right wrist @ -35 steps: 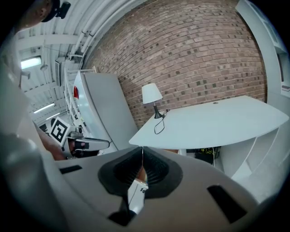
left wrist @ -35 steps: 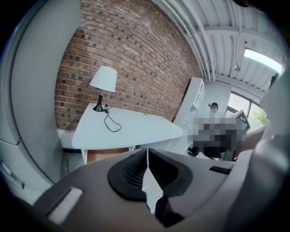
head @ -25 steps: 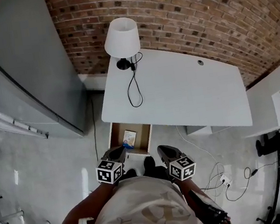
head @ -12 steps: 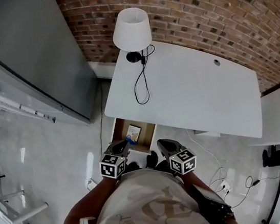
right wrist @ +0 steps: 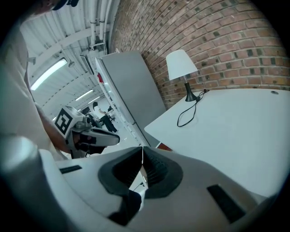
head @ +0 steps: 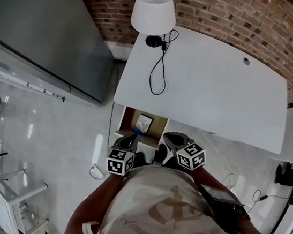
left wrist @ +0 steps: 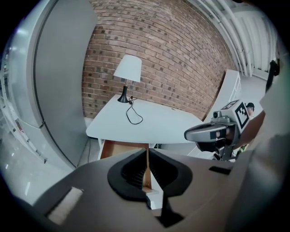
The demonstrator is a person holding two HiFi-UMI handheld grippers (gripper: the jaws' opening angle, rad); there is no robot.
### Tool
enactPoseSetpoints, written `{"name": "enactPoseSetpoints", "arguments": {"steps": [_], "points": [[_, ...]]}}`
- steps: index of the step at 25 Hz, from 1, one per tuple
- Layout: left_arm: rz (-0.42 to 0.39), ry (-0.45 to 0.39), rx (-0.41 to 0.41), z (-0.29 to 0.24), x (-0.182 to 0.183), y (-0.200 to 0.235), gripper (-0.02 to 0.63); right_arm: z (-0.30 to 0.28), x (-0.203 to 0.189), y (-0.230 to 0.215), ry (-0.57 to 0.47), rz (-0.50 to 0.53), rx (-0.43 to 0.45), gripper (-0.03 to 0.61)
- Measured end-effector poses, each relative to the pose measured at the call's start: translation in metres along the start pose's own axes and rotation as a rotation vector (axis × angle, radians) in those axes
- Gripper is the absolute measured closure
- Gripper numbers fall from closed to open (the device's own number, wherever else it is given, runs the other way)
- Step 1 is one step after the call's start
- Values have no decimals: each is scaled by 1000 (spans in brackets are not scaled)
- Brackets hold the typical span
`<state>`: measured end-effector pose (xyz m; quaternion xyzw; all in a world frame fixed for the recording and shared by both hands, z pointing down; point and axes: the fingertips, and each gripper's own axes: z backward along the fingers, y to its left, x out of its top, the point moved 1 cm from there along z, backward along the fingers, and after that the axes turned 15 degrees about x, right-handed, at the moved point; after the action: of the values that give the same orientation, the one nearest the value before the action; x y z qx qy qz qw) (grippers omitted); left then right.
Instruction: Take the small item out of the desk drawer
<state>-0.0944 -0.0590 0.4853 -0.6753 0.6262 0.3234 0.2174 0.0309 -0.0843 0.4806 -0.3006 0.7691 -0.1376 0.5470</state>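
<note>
a white desk [head: 213,93] stands against a brick wall [head: 217,1]. a white lamp [head: 151,11] sits at its far left corner, and its black cord [head: 157,77] loops across the top. under the near left edge the drawer [head: 129,120] stands open with a small item [head: 143,123] inside. the left gripper [head: 131,141] and the right gripper [head: 169,137] hang side by side near the drawer's front.

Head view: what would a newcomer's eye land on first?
The big white desk against the brick wall, with a white-shaded lamp on its far left corner. Under its near edge an open drawer shows a small item inside, and the left claw and right claw hover shut just in front of it.
</note>
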Motion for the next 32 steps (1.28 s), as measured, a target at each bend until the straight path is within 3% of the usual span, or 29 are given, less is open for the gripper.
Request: {"name": "enactPoseSetpoints", "arguments": {"steps": [11,32], "points": [[21,37,68,-9,-19,-3,598,-17,-28,4,100,8,114,572],[10,197,70,-53,-79,-10,597,-14,-81,-17,110,-95,63,572]]}}
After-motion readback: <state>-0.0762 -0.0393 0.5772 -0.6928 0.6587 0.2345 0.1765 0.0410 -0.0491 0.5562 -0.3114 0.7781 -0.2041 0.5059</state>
